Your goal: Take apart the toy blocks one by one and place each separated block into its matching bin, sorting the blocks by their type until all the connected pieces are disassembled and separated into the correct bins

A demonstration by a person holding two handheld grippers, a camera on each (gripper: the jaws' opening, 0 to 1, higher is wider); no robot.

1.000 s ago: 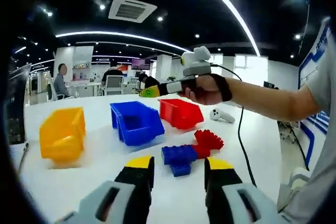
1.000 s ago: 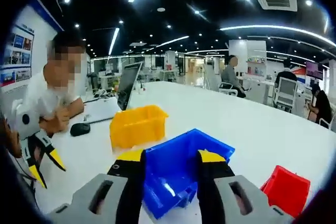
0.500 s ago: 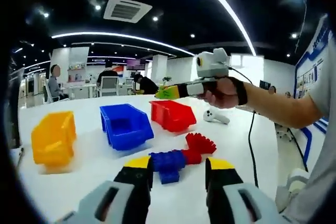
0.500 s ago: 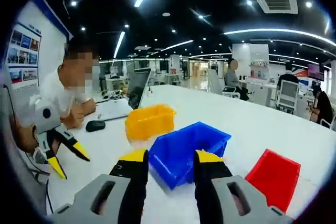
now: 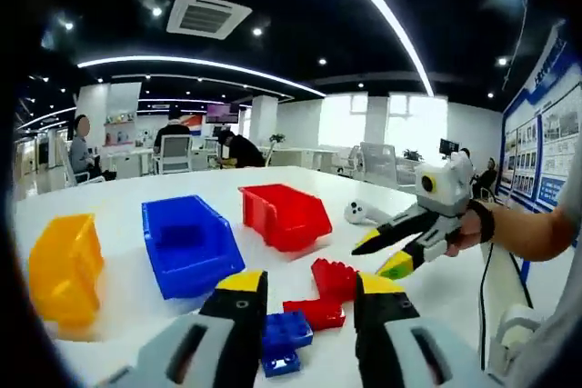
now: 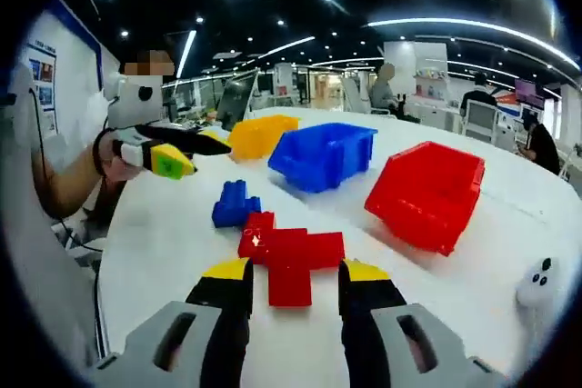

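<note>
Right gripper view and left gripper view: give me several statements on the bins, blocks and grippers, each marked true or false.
1. The red and blue blocks lie joined on the table, outside every bin. True.
2. The blue bin sits between the yellow bin and the red bin. True.
3. The right gripper is shut on a red block. False: its jaws stand open, the red piece lying just ahead of them.
4. The left gripper holds a blue block in the air. False: it is open and the blocks rest on the table.
5. A white controller lies on the table near the red bin. True.
</note>
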